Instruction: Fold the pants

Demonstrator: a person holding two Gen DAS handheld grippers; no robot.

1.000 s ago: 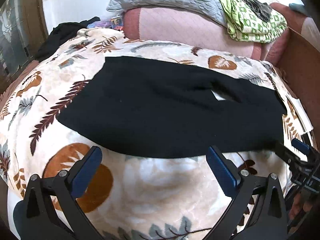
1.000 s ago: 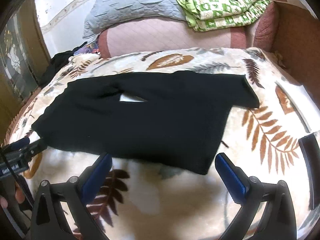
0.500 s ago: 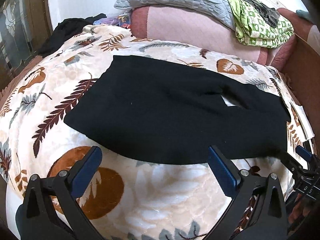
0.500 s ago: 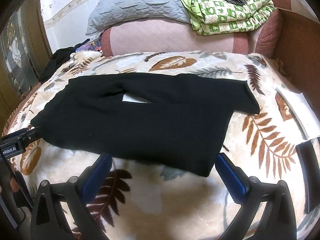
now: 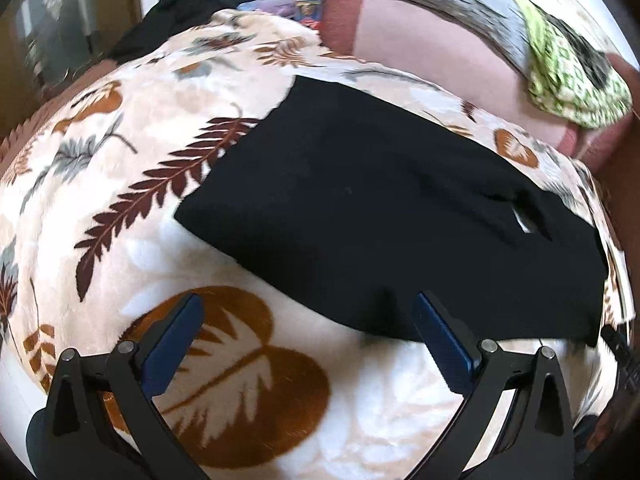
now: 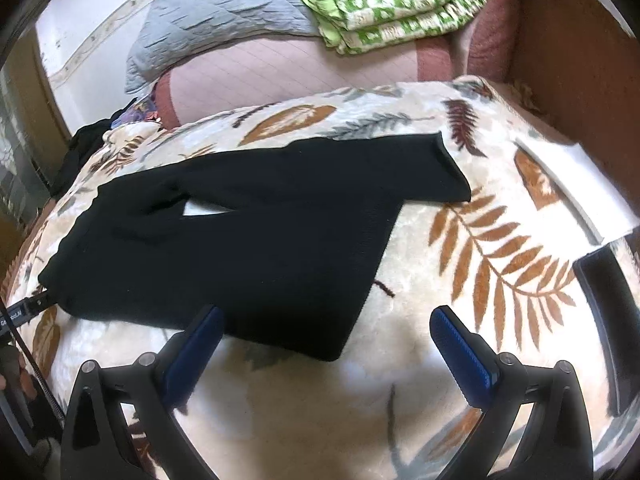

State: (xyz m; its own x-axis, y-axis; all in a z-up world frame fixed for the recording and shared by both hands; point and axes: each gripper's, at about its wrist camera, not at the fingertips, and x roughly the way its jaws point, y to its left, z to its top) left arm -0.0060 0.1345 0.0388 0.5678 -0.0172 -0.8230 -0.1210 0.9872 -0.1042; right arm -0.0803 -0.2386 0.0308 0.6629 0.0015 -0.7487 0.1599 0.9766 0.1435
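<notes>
The black pants (image 5: 392, 216) are lying spread flat on a leaf-patterned blanket (image 5: 132, 184), filling the centre and right of the left wrist view. In the right wrist view the pants (image 6: 256, 236) are stretching from the left edge to the upper right of centre, with 1 leg end reaching further right than the other and a small pale gap showing between the legs.

The left gripper (image 5: 308, 332) is sitting at the bottom of its frame with its 2 blue-padded fingers (image 5: 172, 344) spread wide, gripping nothing; the near hem of the pants is lying just above the right-hand finger. The right gripper (image 6: 326, 344) is likewise standing wide open and empty at the bottom of its frame, its left-hand finger (image 6: 192, 360) overlapping the near edge of the pants.

A grey quilt (image 6: 224, 20) and a green-and-white folded blanket (image 6: 392, 0) are resting on a pink cushion (image 6: 280, 76) along the top of the frame.
</notes>
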